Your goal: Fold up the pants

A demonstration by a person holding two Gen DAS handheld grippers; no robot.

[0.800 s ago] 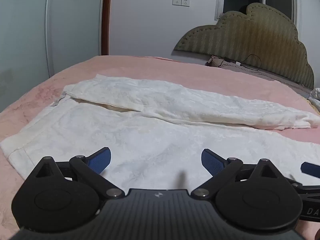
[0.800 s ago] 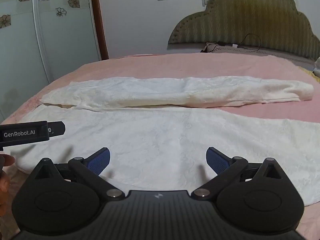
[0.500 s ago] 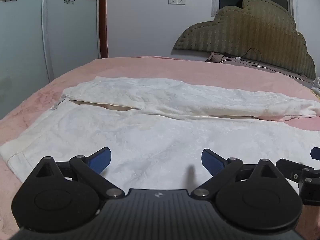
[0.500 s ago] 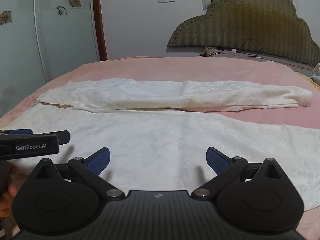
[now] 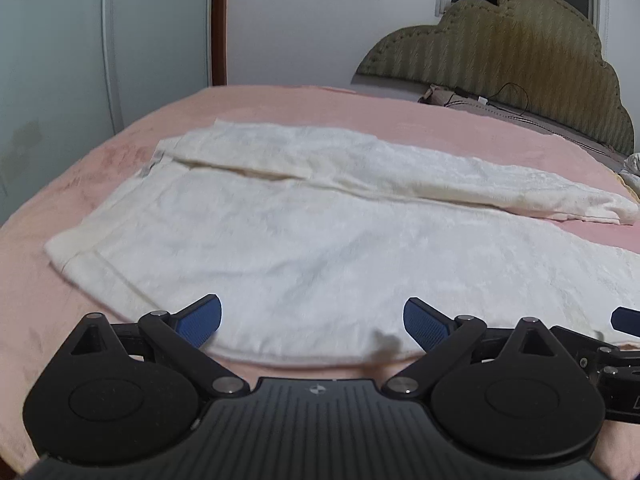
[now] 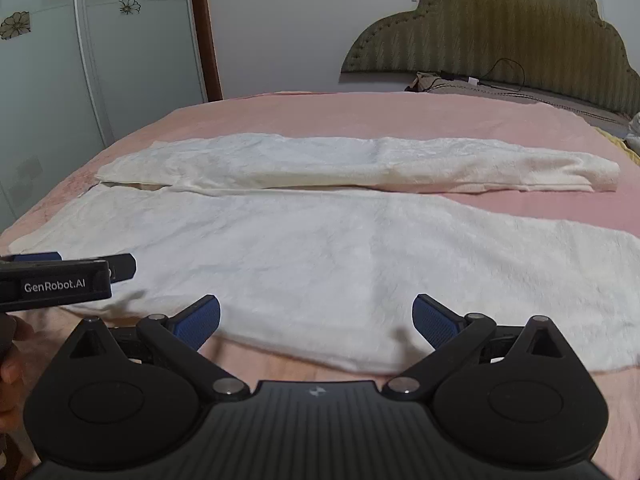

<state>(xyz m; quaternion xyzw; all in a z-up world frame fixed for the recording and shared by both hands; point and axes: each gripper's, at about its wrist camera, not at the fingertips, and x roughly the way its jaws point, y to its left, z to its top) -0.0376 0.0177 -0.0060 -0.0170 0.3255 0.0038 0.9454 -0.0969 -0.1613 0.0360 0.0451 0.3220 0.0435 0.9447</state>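
The near edge of the white pants (image 5: 320,248) is covered in the middle by the left gripper (image 5: 312,318) body, and their right leg end is cut off by the frame edge. In the right wrist view, only fingertips of a hand (image 6: 10,364) are seen at the left border. The left wrist picture is slightly blurred.

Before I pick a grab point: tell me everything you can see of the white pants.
The white pants lie flat on the pink bedspread, both legs stretched out toward the right. The cloth looks soft, textured and slightly yellowed. The near leg is broad and smooth; the far leg is narrower and lies partly rolled or folded along its length. The waistband end is at the left. Nothing grips them: both tools stand open above the near edge.
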